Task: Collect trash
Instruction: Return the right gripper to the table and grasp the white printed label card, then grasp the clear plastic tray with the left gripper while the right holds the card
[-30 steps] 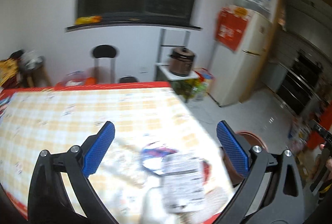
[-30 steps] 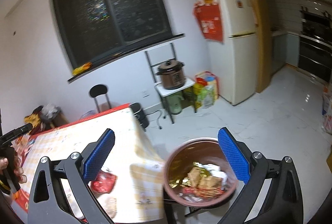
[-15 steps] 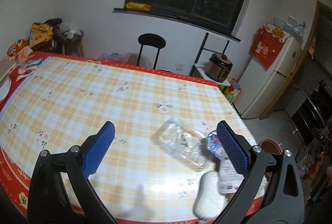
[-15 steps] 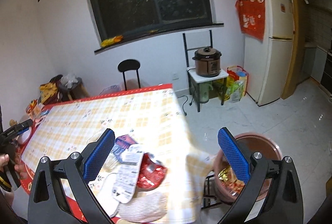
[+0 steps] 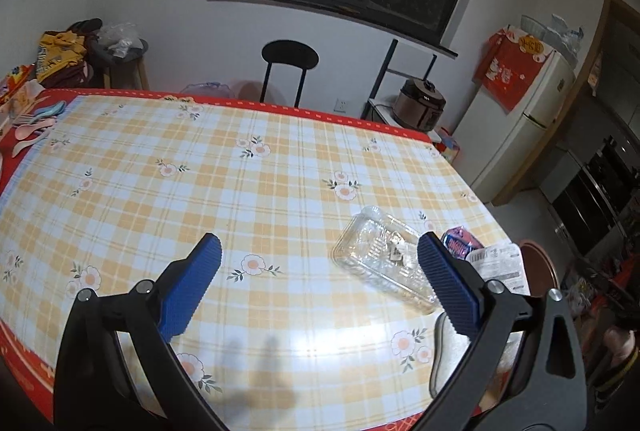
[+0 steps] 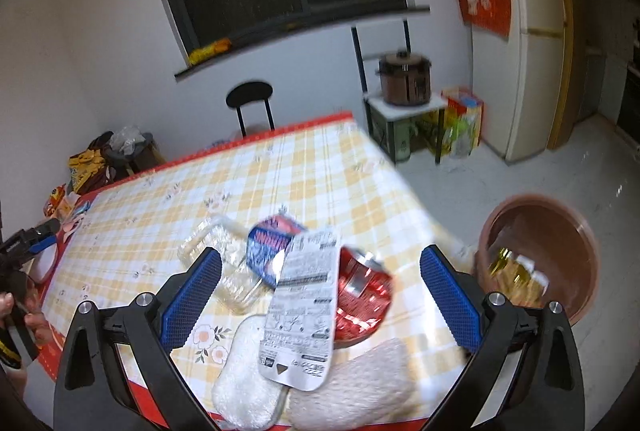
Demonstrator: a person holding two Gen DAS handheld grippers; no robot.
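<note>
Trash lies near the table's right corner: a clear plastic tray (image 5: pixel 380 259) (image 6: pixel 224 263), a blue wrapper (image 6: pixel 268 243) (image 5: pixel 460 241), a white printed wrapper (image 6: pixel 304 307) (image 5: pixel 500 263), a crushed red can (image 6: pixel 362 291) and two white foam pieces (image 6: pixel 244 367) (image 6: pixel 356 387). A brown bin (image 6: pixel 560 231) with trash inside stands on the floor right of the table. My left gripper (image 5: pixel 320 287) is open and empty above the table, left of the tray. My right gripper (image 6: pixel 320 291) is open and empty above the pile.
The table (image 5: pixel 200 191) has a yellow checked cloth with a red border. Pink spoons (image 5: pixel 32 127) lie at its far left. A black chair (image 5: pixel 290 71) stands behind it. A rice cooker (image 6: pixel 404 79) on a small stand and a fridge (image 6: pixel 528 43) are at the right.
My right gripper swung left from over the bin to over the trash pile. My left gripper pulled back and left, so more of the table shows.
</note>
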